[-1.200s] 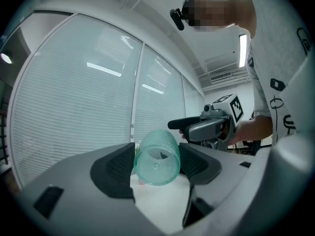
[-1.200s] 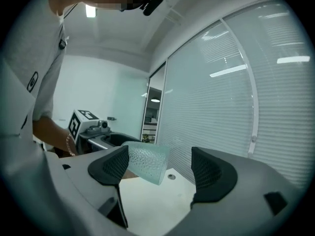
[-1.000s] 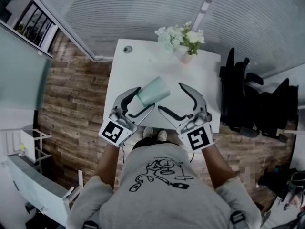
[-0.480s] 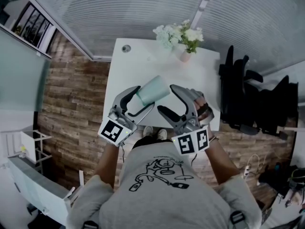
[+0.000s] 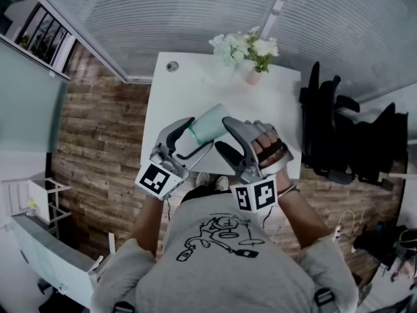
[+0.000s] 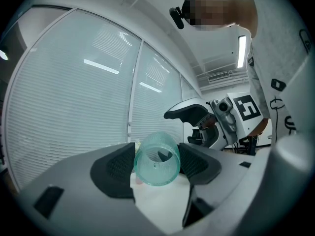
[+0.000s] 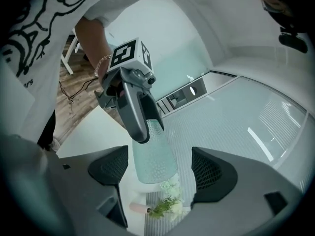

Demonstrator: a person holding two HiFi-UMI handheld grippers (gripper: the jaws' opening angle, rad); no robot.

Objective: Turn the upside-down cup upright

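Observation:
A pale green textured cup (image 5: 208, 122) lies on its side in the air above the white table (image 5: 176, 96). My left gripper (image 5: 199, 134) is shut on it; in the left gripper view the cup (image 6: 156, 165) sits pinched between both pads, its open mouth toward the camera. My right gripper (image 5: 223, 135) is rolled onto its side and stands open right beside the cup. In the right gripper view the cup (image 7: 153, 159) hangs between the wide jaws with a gap on each side, and a left finger (image 7: 135, 112) lies across it.
A vase of white flowers (image 5: 251, 54) stands at the table's far edge, with a round grommet (image 5: 172, 66) near the far left corner. Black chairs (image 5: 339, 135) stand to the right of the table. Wooden floor surrounds it.
My right gripper has rolled over and shifted left, closing in around the cup. The left gripper and the cup have stayed where they were.

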